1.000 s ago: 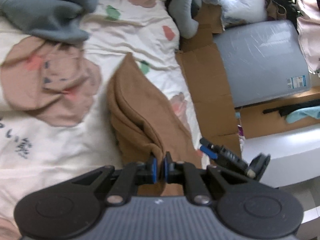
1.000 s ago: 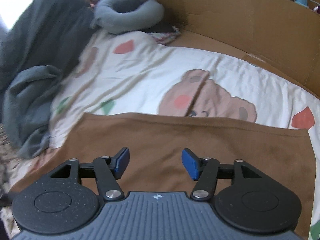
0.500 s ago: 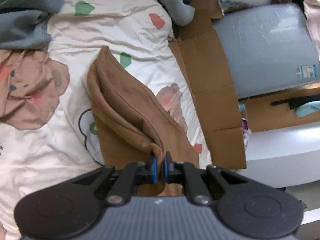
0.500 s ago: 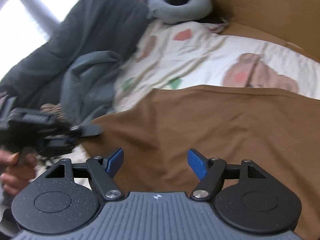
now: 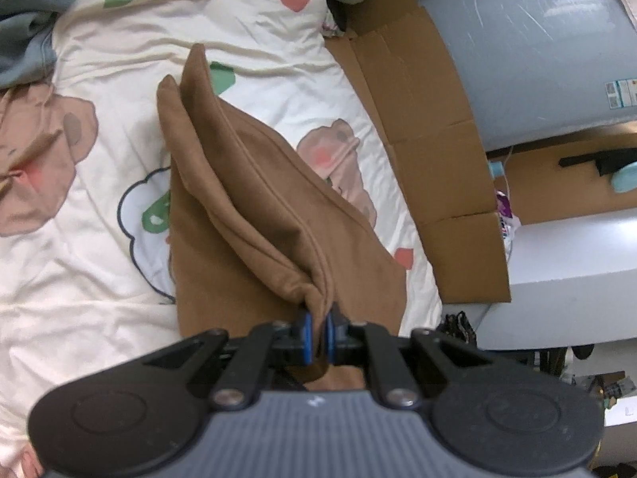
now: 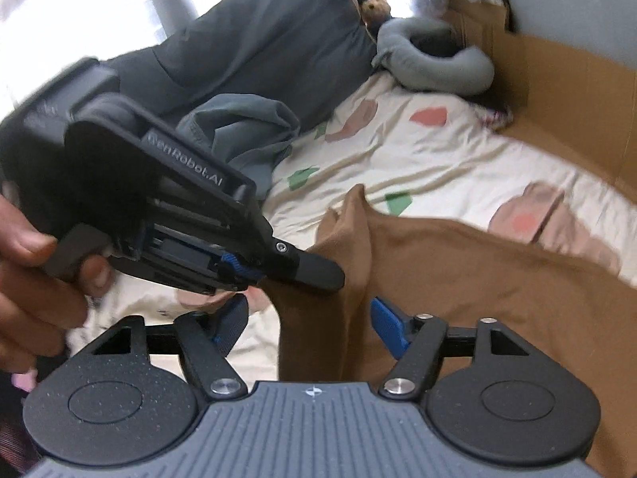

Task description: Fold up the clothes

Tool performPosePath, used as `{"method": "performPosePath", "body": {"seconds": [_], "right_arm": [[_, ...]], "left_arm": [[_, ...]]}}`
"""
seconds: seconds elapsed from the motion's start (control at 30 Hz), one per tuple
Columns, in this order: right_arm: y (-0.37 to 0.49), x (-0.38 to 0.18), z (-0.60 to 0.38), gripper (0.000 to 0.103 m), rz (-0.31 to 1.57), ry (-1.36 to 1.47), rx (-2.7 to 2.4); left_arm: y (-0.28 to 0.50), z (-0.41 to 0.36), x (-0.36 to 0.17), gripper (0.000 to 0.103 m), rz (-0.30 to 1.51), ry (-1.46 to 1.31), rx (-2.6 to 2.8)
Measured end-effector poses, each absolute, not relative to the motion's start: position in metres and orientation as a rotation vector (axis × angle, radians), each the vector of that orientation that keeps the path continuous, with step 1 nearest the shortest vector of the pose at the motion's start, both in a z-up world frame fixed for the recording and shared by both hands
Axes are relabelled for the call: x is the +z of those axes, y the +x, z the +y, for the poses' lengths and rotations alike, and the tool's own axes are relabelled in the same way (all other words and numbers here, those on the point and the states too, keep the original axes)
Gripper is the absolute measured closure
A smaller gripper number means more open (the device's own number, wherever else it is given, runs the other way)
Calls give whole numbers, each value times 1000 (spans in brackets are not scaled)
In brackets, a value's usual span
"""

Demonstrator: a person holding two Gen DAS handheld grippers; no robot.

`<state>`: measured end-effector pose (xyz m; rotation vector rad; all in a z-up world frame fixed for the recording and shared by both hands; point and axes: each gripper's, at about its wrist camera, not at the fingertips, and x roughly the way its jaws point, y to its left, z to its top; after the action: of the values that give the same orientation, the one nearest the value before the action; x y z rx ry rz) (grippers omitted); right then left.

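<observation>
Brown garment [image 5: 254, 215] on the bed sheet [image 5: 79, 279]: left wrist view shows left gripper [image 5: 317, 332] pinched tight on a bunched edge, now lifted higher off the sheet than a second ago, so a fold is underway. Right wrist view: right gripper [image 6: 308, 324] has swung beside the left, jaws closing, cloth hanging between, not yet pinched. Garment type and far edge unclear; left fingertips hidden by fabric.

1. The left gripper [image 5: 317, 334] was black, with blue pads and silver pivot screws.
2. Its side carried pale lettering and a grey trigger.
3. The right gripper [image 6: 309, 324] matched, its grey housing ribbed.
</observation>
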<state>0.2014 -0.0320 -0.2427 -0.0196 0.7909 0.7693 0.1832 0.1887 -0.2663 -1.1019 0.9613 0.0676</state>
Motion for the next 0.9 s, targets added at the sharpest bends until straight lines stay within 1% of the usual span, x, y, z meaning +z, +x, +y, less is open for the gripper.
{"method": "performPosePath", "body": {"seconds": [0.07, 0.13, 0.17, 0.2, 0.23, 0.3, 0.33, 0.37, 0.4, 0.43, 0.47, 0.5, 0.53, 0.57, 0.73, 0.9], "right_arm": [[201, -245, -29, 39, 790, -34, 756], [202, -247, -26, 45, 783, -47, 749], [202, -248, -23, 49, 779, -58, 748], [202, -249, -21, 55, 776, -65, 749], [202, -250, -18, 59, 774, -69, 751], [205, -252, -13, 85, 772, -79, 751], [207, -254, -10, 87, 772, -85, 750], [208, -255, -8, 94, 771, -89, 752], [209, -255, -5, 96, 768, -93, 758], [208, -255, -4, 97, 764, -99, 764], [208, -254, -2, 97, 759, -104, 769], [207, -254, 0, 97, 756, -108, 774], [207, -254, 1, 97, 757, -110, 781], [207, -254, 3, 97, 762, -111, 788], [205, -254, 7, 98, 772, -125, 809], [203, -254, 12, 98, 774, -144, 818]], "left_arm": [[184, 187, -266, 96, 964, -1101, 71], [183, 187, -265, 96, 965, -1105, 80], [183, 187, -264, 96, 965, -1107, 85], [182, 188, -263, 96, 964, -1107, 90], [182, 188, -262, 95, 961, -1106, 94], [181, 191, -259, 95, 957, -1098, 108], [180, 192, -257, 94, 951, -1099, 112], [179, 195, -255, 89, 943, -1105, 115], [178, 198, -253, 84, 934, -1109, 116], [177, 201, -251, 73, 919, -1114, 117], [175, 205, -250, 56, 900, -1119, 113], [174, 209, -248, 46, 879, -1123, 107], [174, 214, -251, 29, 863, -1127, 97], [174, 218, -254, 24, 848, -1129, 86], [175, 244, -291, 24, 866, -1175, 104], [179, 264, -323, 24, 869, -1162, 110]]}}
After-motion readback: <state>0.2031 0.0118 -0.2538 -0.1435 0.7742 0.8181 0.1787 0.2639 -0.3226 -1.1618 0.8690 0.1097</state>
